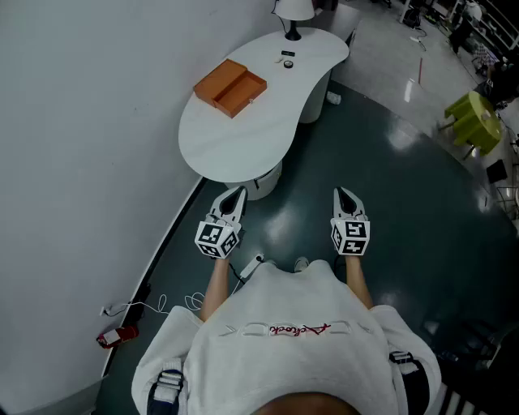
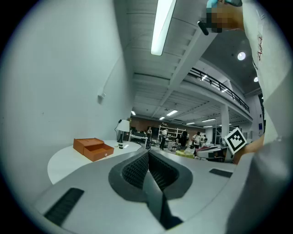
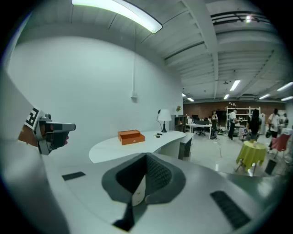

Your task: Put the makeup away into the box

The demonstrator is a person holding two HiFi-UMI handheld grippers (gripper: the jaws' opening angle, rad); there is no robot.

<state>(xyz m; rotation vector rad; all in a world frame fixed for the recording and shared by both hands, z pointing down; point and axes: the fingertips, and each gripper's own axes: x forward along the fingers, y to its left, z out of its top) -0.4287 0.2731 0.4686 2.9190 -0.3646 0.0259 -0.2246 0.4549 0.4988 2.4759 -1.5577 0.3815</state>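
I have both grippers held out over the dark floor, well short of the white curved surface [image 1: 235,142]. The left gripper [image 1: 234,197] has its jaws together with nothing between them, and the right gripper [image 1: 346,196] is closed and empty too.

The open orange rectangular box [image 1: 230,87] sits on the far left part of the surface. The small dark makeup pieces [image 1: 288,59] lie farther off, near the foot of the white-shaded table lamp [image 1: 293,14] and well apart from the box. They are too small for me to tell what they are.

My main worry is the lamp. Reaching in beside its base with a bulky gripper could knock it over or scatter the pieces. If I arrive with the jaws closed, I will push a piece away instead of taking it. The box looks light, so a clumsy drop could slide it toward the edge. The loose white cable [image 1: 154,306] on the floor by the wall on my left could catch a foot as I step closer.
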